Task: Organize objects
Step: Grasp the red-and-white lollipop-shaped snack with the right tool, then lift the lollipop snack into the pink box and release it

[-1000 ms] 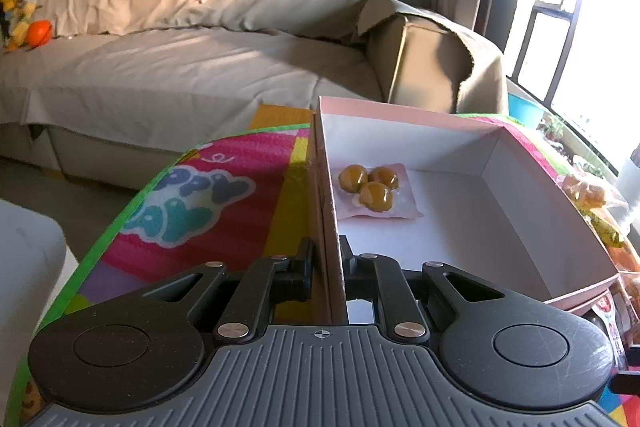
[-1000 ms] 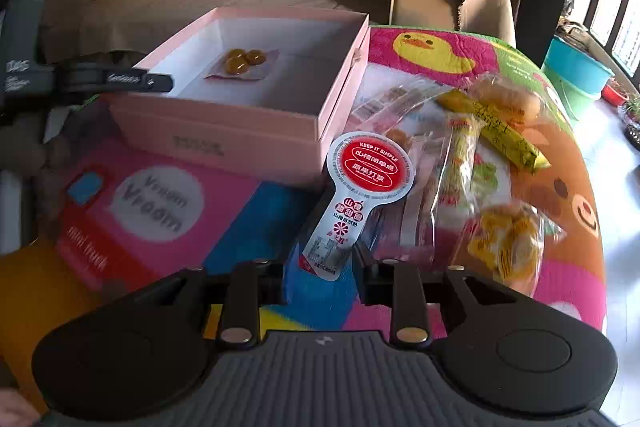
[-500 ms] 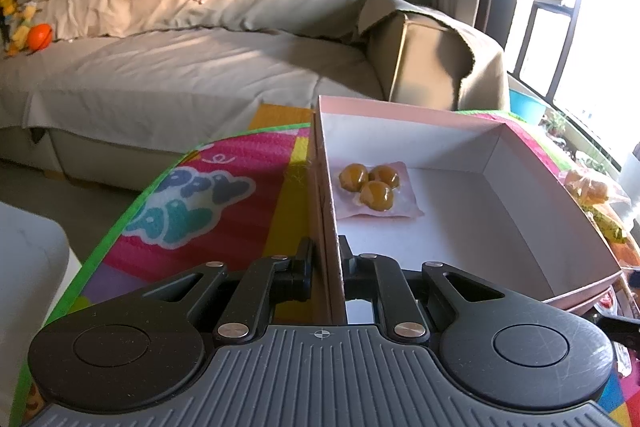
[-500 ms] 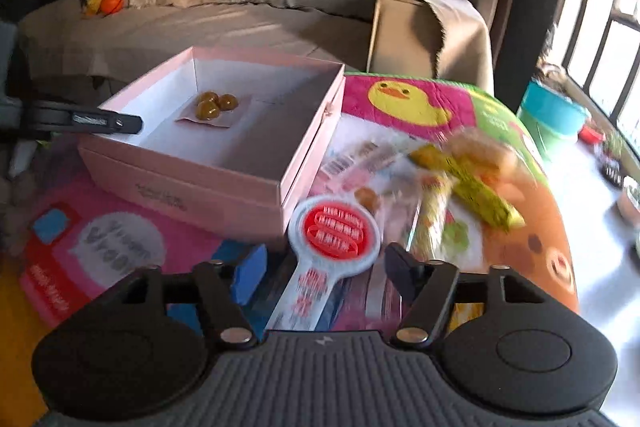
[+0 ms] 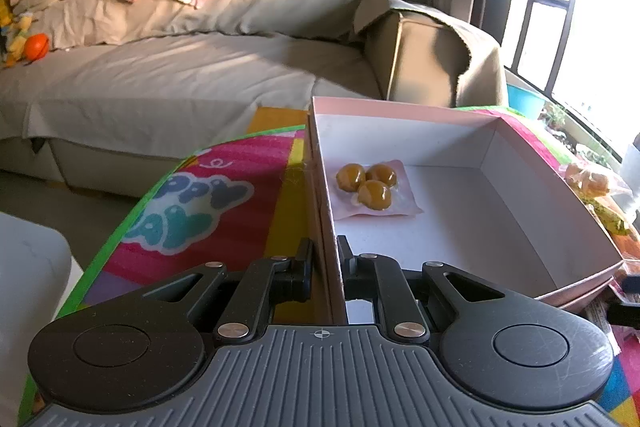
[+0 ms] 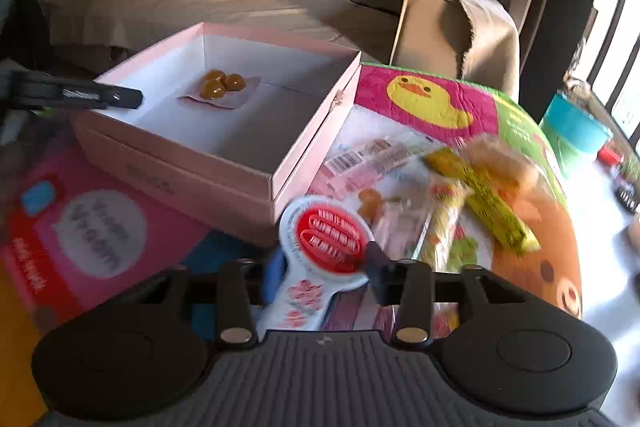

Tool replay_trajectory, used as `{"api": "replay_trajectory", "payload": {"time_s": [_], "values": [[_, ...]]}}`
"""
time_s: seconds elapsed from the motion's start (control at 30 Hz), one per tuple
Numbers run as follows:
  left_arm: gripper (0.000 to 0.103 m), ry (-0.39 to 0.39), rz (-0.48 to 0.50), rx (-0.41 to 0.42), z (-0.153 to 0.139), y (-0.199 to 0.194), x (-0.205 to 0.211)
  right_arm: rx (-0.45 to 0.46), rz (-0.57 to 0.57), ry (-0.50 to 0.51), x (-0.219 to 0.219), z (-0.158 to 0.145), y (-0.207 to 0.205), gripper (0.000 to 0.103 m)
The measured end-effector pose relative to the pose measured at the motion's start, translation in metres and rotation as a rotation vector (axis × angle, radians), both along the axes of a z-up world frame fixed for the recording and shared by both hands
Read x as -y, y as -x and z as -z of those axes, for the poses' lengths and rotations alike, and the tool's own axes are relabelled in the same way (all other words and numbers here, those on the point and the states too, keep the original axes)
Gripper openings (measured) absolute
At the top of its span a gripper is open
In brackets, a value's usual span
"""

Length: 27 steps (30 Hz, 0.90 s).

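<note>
Right then, your white paddle-shaped snack packet with the round red label (image 6: 326, 247) sat between your right gripper (image 6: 324, 271)'s closing jaws, long axis toward you, just off the near right corner of the pink cardboard box (image 6: 224, 163). Your left gripper (image 5: 323, 259) pinched that box's left wall. Motion blur hid the contact.

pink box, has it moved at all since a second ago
No. In the left wrist view the pink box sits just as before against the play mat lettering, its near wall clamped by the left gripper fingers.
</note>
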<state>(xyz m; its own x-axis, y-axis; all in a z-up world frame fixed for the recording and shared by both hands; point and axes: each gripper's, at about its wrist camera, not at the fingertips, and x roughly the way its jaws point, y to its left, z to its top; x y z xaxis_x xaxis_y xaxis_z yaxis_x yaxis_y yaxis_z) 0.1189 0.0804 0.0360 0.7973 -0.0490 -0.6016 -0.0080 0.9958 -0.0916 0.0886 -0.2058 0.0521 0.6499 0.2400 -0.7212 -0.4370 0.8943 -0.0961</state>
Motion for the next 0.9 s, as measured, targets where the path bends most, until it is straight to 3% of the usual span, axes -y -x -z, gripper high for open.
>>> {"api": "replay_trajectory", "payload": {"time_s": [0.1, 0.27, 0.33, 0.43, 0.47, 0.5, 0.6, 0.73, 0.8, 0.9], "values": [[0.014, 0.005, 0.003, 0.001, 0.0, 0.001, -0.001, -0.011, 0.04, 0.04, 0.006, -0.002, 0.016, 0.023], [0.014, 0.01, 0.003, 0.0, 0.0, 0.001, 0.0, -0.094, 0.031, -0.048, 0.019, -0.005, 0.04, 0.024], [0.014, 0.011, 0.002, -0.001, 0.0, 0.001, 0.0, -0.086, 0.014, -0.078, 0.018, -0.009, 0.048, 0.027], [0.014, 0.01, 0.002, -0.001, 0.0, 0.002, 0.0, -0.034, 0.014, -0.047, 0.011, -0.011, 0.049, 0.056], [0.014, 0.009, 0.002, -0.001, 0.0, 0.001, 0.0, -0.011, 0.012, -0.028, 0.008, -0.011, 0.048, 0.07], [0.014, 0.009, 0.001, -0.001, 0.0, 0.002, 0.001, 0.008, 0.005, -0.005, 0.003, -0.01, 0.047, 0.076], [0.014, 0.009, -0.002, -0.002, -0.001, 0.002, 0.001, 0.049, -0.034, 0.033, -0.008, -0.005, 0.038, 0.079], [0.014, 0.002, 0.002, -0.003, -0.001, 0.003, 0.001, 0.004, -0.053, 0.023, -0.014, 0.007, 0.017, 0.08], [0.014, 0.0, 0.006, -0.002, -0.001, 0.003, 0.001, -0.022, -0.048, 0.029, -0.016, 0.009, 0.016, 0.062], [0.014, 0.003, 0.006, -0.001, -0.001, 0.003, 0.0, -0.031, -0.051, 0.007, -0.011, 0.001, 0.027, 0.061]]}}
